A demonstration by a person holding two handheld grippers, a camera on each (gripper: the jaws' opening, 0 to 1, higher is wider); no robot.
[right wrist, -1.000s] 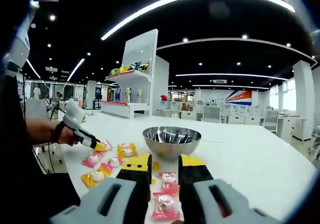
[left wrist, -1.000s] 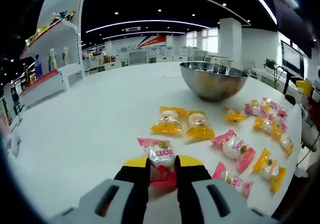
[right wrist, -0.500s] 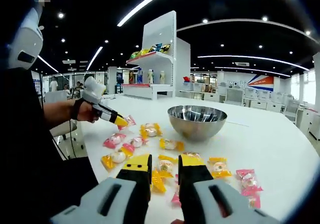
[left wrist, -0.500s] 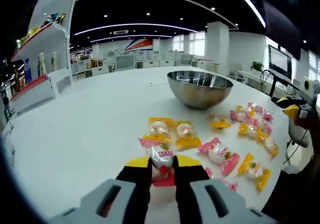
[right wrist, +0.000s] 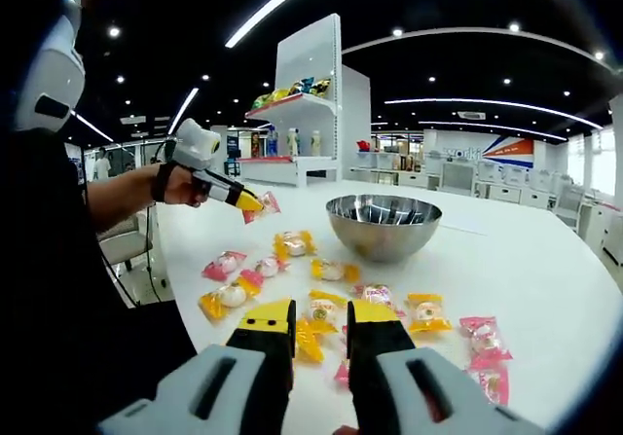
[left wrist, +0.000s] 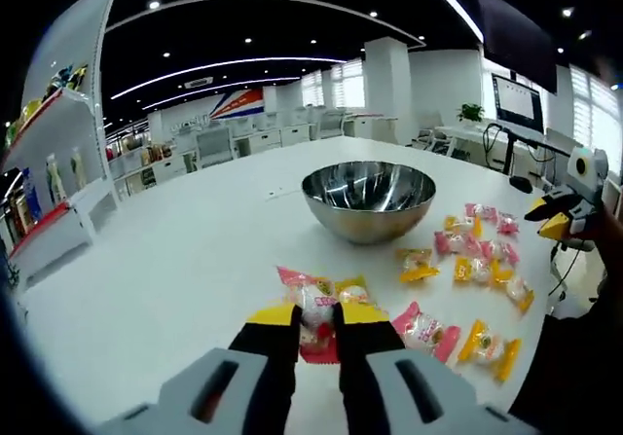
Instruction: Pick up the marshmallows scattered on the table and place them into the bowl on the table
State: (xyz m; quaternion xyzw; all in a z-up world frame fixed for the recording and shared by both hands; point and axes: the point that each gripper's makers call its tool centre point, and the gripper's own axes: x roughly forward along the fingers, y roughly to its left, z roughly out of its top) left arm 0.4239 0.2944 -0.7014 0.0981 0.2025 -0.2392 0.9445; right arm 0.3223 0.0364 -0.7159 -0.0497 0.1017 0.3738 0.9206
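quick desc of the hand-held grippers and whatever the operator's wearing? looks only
Both alike. Left hand-held gripper: light grey moulded body, two black jaws with yellow tips. Right hand-held gripper: same grey, black and yellow. In the right gripper view the left one appears side-on, with a white rounded body. The person's hand has a dark strap at the wrist; clothing is dark.

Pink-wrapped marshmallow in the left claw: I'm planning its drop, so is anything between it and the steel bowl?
Nothing visible: bare white table lies between the pink-wrapped marshmallow and the steel bowl.
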